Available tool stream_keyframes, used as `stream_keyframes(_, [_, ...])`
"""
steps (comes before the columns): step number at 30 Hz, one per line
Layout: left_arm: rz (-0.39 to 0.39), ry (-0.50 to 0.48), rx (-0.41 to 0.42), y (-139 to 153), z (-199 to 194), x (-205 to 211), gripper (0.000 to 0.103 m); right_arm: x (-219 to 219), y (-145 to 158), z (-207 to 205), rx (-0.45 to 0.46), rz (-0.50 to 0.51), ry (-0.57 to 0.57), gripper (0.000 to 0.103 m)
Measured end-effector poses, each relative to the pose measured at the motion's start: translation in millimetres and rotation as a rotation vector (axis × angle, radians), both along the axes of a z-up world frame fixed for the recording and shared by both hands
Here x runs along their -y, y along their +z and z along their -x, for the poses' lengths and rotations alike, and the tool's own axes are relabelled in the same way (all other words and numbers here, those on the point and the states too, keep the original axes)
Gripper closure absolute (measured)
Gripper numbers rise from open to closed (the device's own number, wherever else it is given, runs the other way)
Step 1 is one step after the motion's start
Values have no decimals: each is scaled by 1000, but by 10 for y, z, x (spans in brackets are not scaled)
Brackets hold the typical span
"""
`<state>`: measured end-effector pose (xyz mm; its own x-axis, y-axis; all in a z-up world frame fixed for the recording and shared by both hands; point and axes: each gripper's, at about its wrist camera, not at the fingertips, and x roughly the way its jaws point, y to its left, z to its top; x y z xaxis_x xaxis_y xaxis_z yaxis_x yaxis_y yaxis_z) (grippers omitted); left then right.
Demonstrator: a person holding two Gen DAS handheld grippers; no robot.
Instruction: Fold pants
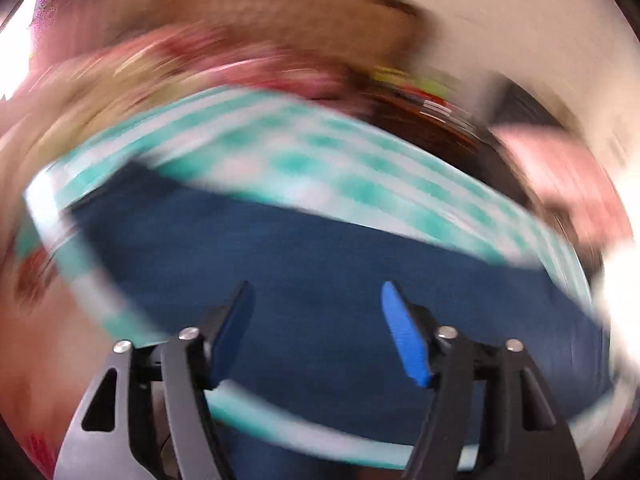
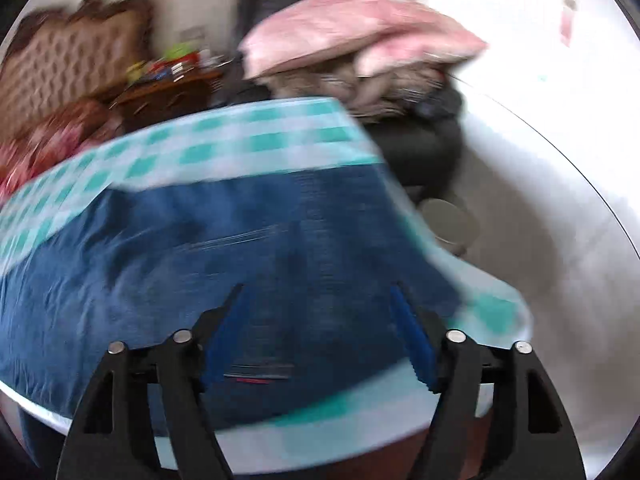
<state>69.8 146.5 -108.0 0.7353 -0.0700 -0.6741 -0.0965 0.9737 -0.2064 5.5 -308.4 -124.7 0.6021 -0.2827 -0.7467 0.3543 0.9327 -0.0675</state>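
Blue denim pants (image 2: 208, 240) cover the checked tablecloth (image 2: 224, 140); both tools, left tool (image 1: 316, 300) and right tool (image 2: 318, 300), gape wide, empty.

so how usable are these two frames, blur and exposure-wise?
Left wrist: heavy motion blur, jeans and checked cloth smeared, only the fingers sharp, window blown out at right. Right wrist: milder blur, jeans readable, upper right overexposed; fisheye bending in both.
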Motion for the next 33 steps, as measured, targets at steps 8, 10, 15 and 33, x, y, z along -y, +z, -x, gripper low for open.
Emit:
stream_keyframes(8, [-160, -461, -27, -221, 166, 1818, 27, -401, -500, 76, -131, 45, 72, 31])
stream_keyframes(10, [-96, -521, -78, -282, 172, 1996, 27, -416, -533, 154, -124, 61, 82, 29])
stream_keyframes(15, [-69, -555, -114, -407, 241, 2282, 46, -413, -559, 163, -128, 61, 82, 28])
stream_keyframes(33, [-114, -938, -29, 25, -348, 3514, 80, -286, -578, 194, -102, -18, 62, 22])
